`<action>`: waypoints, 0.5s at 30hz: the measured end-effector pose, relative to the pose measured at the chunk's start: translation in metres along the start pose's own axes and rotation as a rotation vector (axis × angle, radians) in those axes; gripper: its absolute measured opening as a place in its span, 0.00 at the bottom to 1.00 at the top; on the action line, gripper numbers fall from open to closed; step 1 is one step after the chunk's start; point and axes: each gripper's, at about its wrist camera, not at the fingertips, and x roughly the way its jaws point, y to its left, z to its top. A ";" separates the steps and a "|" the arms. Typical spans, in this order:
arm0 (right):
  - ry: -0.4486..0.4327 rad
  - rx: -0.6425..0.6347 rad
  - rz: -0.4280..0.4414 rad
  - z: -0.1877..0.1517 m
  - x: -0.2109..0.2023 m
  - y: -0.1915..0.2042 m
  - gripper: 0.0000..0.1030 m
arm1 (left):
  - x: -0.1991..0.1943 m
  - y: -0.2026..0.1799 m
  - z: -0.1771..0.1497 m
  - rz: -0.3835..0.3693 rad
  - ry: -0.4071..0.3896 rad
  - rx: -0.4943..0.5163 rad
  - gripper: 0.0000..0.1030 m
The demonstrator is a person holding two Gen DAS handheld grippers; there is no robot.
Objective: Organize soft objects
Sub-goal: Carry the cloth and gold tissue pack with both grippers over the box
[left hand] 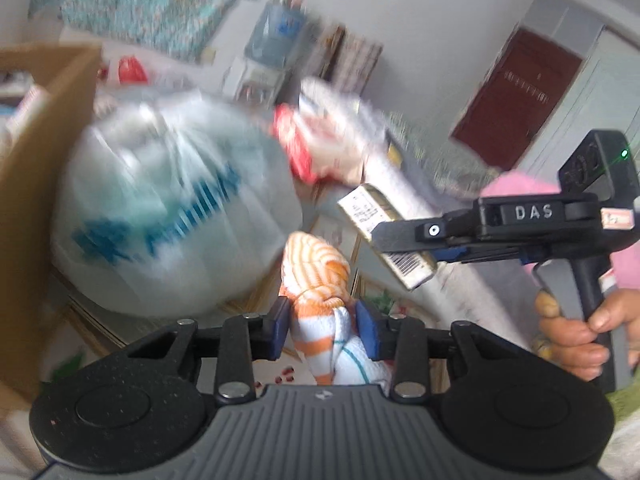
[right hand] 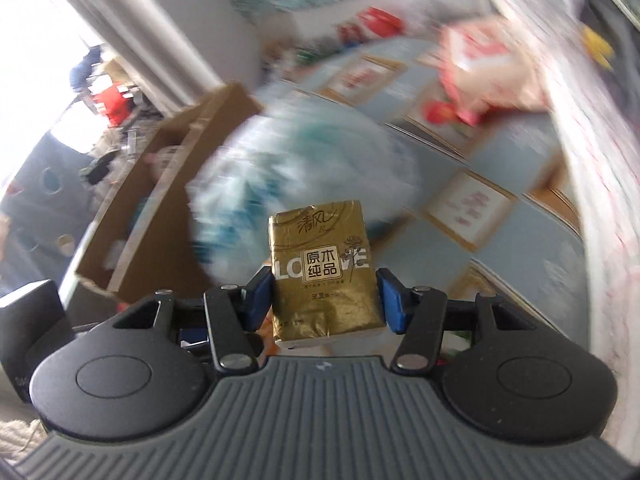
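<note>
My left gripper [left hand: 322,330] is shut on an orange-and-white striped sock [left hand: 316,280], which sticks up between the blue pads and hangs below them. In the right wrist view my right gripper [right hand: 325,300] is shut on a gold tissue pack [right hand: 322,268], held upright between the pads. The left wrist view also shows that right gripper [left hand: 404,236] from the side at the right, carrying the gold tissue pack [left hand: 384,236], with a person's hand [left hand: 580,332] on its handle. A white plastic bag with blue print [left hand: 176,208] lies ahead on the floor.
An open cardboard box [left hand: 44,184] stands at the left, its wall [right hand: 160,196] beside the white bag [right hand: 288,176]. A red-and-white packet [left hand: 320,148] lies further back. The floor [right hand: 500,208] is blue with framed flower tiles. A patterned cloth edge [right hand: 592,152] runs along the right.
</note>
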 end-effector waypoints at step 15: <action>0.079 -0.193 0.333 0.067 0.075 0.162 0.52 | -0.169 0.096 0.035 0.314 -0.343 -0.166 0.33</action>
